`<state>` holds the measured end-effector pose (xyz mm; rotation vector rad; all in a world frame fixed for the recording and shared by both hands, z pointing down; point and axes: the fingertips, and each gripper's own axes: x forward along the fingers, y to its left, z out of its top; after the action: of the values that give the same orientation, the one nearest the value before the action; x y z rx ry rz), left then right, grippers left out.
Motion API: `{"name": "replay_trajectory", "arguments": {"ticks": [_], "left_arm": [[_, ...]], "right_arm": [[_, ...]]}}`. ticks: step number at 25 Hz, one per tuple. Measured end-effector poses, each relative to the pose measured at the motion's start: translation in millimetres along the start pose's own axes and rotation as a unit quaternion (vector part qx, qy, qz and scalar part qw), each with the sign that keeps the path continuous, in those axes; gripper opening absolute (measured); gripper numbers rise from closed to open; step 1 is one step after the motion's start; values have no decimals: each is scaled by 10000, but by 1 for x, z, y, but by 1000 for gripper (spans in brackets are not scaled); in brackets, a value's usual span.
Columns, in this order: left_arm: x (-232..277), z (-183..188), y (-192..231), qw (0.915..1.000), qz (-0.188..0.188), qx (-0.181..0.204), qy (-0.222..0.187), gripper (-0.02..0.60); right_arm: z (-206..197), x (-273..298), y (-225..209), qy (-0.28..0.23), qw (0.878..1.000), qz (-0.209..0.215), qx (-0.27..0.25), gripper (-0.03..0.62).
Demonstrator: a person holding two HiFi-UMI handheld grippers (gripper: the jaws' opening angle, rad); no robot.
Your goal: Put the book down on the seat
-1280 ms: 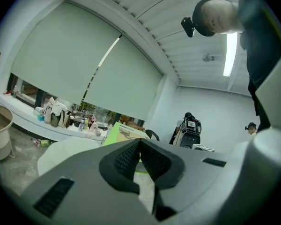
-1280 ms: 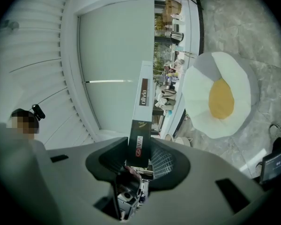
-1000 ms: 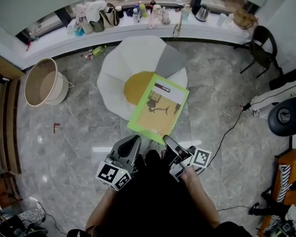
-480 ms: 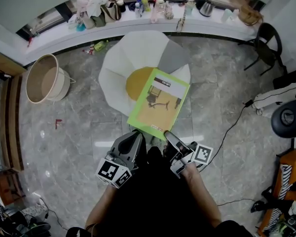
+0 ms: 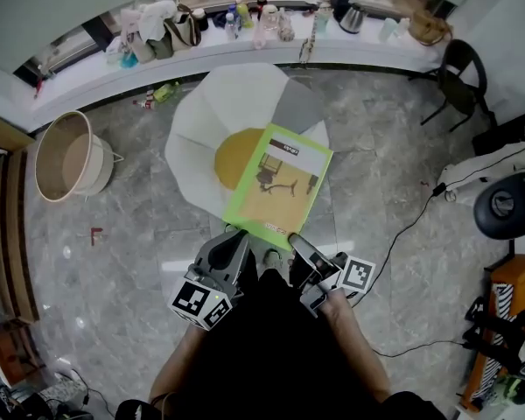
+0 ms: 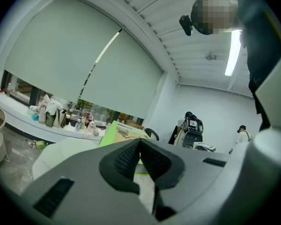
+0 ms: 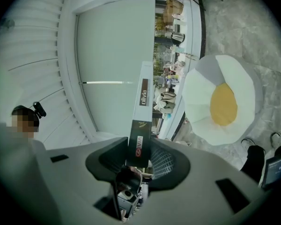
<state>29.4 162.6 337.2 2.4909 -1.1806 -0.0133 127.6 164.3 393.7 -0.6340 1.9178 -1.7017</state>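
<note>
The green-bordered paperback book (image 5: 280,186) was not yet down: the right gripper (image 5: 299,250) clamped its near edge, holding it over the white fried-egg-shaped seat (image 5: 212,116) (yellow centre half covered). The left gripper (image 5: 236,240) hung closed on nothing. The beige round tub (image 5: 66,157) on the floor looked empty.

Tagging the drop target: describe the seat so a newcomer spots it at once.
Find the white window ledge lined with bags and bottles; the seat sits on the grey floor before it, under the held book. Unlike the tan tub left of it and the black chair to the right, it is white, scalloped, with a yellow centre like a fried egg.
</note>
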Motion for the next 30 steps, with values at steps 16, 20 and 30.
{"name": "replay_trajectory", "arguments": {"ticks": [16,20,30], "left_arm": [[27,68,114,9999,-105,-88,-40,12],[29,75,134,9998,-180,-90,-69,12],[38,97,195,9991,-409,-137,-4,12]], "right_arm": [[32,127,15,15,9997,-227,-35,153],[34,146,13,-13,9996,-273,-66,153],[46,209,8,-236,9989,-377,-109,153]]}}
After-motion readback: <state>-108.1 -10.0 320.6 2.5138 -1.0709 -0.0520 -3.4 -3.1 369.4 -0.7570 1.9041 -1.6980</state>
